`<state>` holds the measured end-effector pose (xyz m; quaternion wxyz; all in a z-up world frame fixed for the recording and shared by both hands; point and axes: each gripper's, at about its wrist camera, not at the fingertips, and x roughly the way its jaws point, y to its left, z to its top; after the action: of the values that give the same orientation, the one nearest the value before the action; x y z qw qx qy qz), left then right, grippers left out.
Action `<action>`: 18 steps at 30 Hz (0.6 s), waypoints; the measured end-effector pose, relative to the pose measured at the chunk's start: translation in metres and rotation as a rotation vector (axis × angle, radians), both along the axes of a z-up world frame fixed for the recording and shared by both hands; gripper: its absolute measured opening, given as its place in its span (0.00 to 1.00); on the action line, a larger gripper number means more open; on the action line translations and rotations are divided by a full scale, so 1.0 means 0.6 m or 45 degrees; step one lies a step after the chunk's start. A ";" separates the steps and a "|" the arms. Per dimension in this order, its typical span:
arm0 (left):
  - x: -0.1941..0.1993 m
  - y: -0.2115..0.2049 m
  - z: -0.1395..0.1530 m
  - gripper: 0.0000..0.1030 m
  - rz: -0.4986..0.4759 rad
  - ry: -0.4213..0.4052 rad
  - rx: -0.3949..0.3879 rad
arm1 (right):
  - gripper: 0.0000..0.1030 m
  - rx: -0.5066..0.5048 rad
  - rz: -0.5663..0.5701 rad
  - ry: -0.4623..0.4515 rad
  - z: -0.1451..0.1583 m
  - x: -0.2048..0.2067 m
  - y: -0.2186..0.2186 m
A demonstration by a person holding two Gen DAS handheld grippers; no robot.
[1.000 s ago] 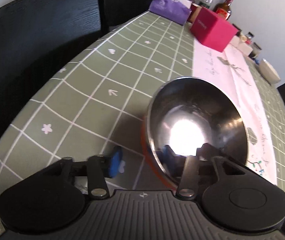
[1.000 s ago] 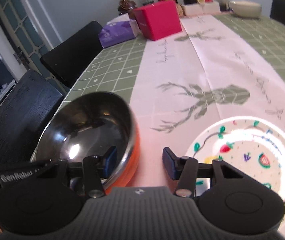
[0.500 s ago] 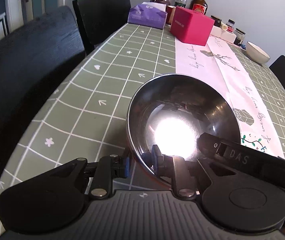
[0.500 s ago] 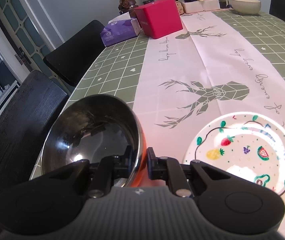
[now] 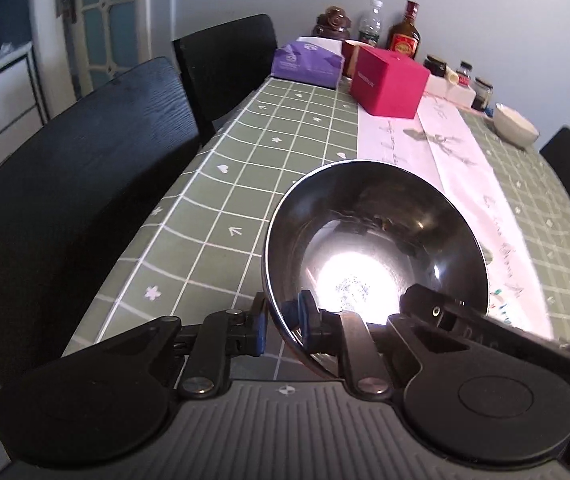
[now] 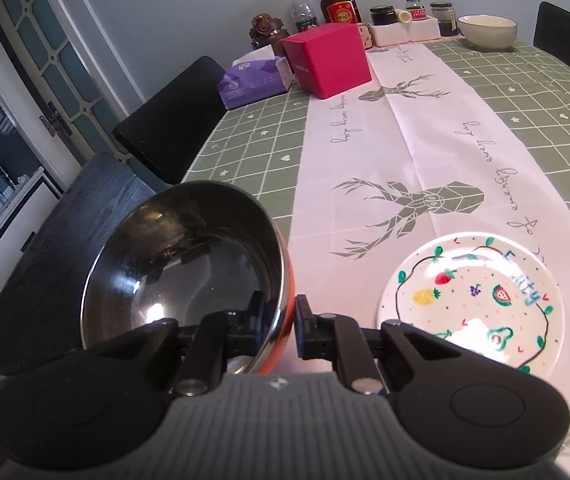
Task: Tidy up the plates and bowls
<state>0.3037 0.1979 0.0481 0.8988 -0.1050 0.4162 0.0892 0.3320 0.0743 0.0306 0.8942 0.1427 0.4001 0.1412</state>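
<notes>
A steel bowl with an orange outside is held tilted above the green checked tablecloth. My left gripper is shut on its near rim. My right gripper is shut on the rim of the same bowl, one finger inside and one outside. A white plate painted with fruit lies on the white table runner, to the right of the bowl. A cream bowl stands at the far right end of the table and also shows in the left wrist view.
A pink box, a purple tissue pack, bottles and jars stand at the far end. Black chairs line the left side of the table; another chair is at the far right.
Both grippers have closed on the bowl's rim, and the bowl has risen and tilted off the cloth.
</notes>
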 end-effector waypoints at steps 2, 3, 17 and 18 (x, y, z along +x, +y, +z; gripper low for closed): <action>-0.015 0.004 0.019 0.16 0.012 -0.008 -0.024 | 0.13 0.006 0.008 -0.017 0.018 -0.015 -0.001; -0.022 0.005 0.028 0.15 0.017 -0.009 -0.032 | 0.13 0.009 0.012 -0.024 0.027 -0.024 -0.002; -0.150 -0.016 0.120 0.16 0.025 -0.022 -0.073 | 0.14 0.043 0.109 -0.057 0.141 -0.142 -0.036; -0.162 -0.023 0.123 0.16 0.020 -0.027 -0.053 | 0.14 0.039 0.127 -0.064 0.145 -0.154 -0.040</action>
<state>0.2063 0.1840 0.1219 0.9000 -0.1280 0.4077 0.0862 0.2394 0.0503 0.1174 0.8936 0.1325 0.3818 0.1952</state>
